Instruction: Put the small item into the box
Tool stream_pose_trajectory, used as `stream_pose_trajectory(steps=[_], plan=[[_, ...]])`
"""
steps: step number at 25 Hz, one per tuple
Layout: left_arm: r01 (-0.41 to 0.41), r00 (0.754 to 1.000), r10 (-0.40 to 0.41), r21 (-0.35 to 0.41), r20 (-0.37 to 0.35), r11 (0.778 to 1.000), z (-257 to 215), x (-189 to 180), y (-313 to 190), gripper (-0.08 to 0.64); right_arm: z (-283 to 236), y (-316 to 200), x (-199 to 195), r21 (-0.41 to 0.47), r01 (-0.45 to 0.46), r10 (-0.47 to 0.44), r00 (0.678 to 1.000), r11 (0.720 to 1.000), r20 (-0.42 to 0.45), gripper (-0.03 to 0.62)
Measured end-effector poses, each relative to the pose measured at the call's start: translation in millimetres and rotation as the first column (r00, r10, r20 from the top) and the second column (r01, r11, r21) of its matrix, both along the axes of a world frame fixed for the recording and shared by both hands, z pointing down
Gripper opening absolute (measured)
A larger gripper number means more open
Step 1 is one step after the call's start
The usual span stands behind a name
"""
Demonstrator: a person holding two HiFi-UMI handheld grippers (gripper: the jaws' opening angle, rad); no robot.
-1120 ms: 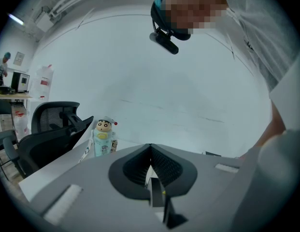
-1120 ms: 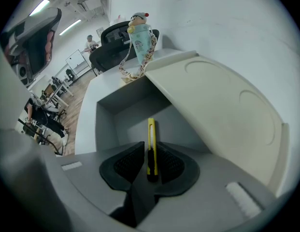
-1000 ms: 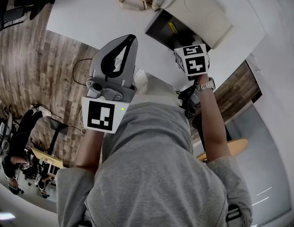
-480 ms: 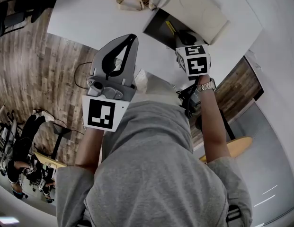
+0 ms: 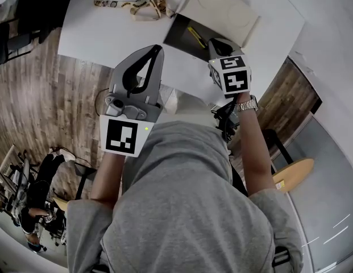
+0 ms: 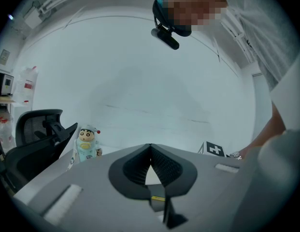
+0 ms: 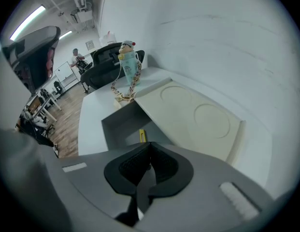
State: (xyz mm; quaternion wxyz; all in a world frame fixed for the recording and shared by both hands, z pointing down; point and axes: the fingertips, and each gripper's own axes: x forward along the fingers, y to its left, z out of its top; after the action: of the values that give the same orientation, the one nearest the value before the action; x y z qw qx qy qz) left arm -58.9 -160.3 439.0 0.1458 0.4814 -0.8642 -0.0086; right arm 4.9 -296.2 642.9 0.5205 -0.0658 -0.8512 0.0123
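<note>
An open box (image 5: 179, 32) with a dark inside stands on the white table (image 5: 108, 21), its cream lid (image 5: 221, 7) folded back to the right. A small yellow item (image 5: 195, 36) lies inside it, and the right gripper view shows the yellow item (image 7: 142, 135) on the box (image 7: 116, 124) floor. A cartoon figure (image 7: 126, 57) on a patterned lanyard (image 5: 136, 1) stands at the table's far side, left of the box. My left gripper (image 5: 158, 48) hangs shut and empty over the table's near edge. My right gripper (image 5: 213, 43) is shut and empty just above the box's near rim.
A black office chair (image 6: 38, 134) stands beyond the table, close to the figure (image 6: 87, 143). A white wall runs behind the lid (image 7: 193, 115). Wooden floor (image 5: 45, 95) lies to the left, and a round wooden table (image 5: 295, 172) is low on the right.
The head view has shifted, so the table, lanyard and box sit lower in it. Both grippers keep almost the same places and stay shut.
</note>
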Motion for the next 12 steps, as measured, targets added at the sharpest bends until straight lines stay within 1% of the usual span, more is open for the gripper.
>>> stream_pose_trajectory(steps=[7, 12], plan=[[-0.078, 0.997, 0.078, -0.016, 0.015, 0.997, -4.7, 7.8, -8.1, 0.003, -21.8, -6.9, 8.3, -0.012, -0.07, 0.07, 0.996, 0.997, 0.046, 0.015], [-0.118, 0.992, 0.118, -0.003, 0.032, 0.993, -14.1, 12.1, -14.2, 0.003, -39.2, -12.4, 19.3, -0.02, -0.129, 0.13, 0.989, 0.991, 0.076, 0.015]])
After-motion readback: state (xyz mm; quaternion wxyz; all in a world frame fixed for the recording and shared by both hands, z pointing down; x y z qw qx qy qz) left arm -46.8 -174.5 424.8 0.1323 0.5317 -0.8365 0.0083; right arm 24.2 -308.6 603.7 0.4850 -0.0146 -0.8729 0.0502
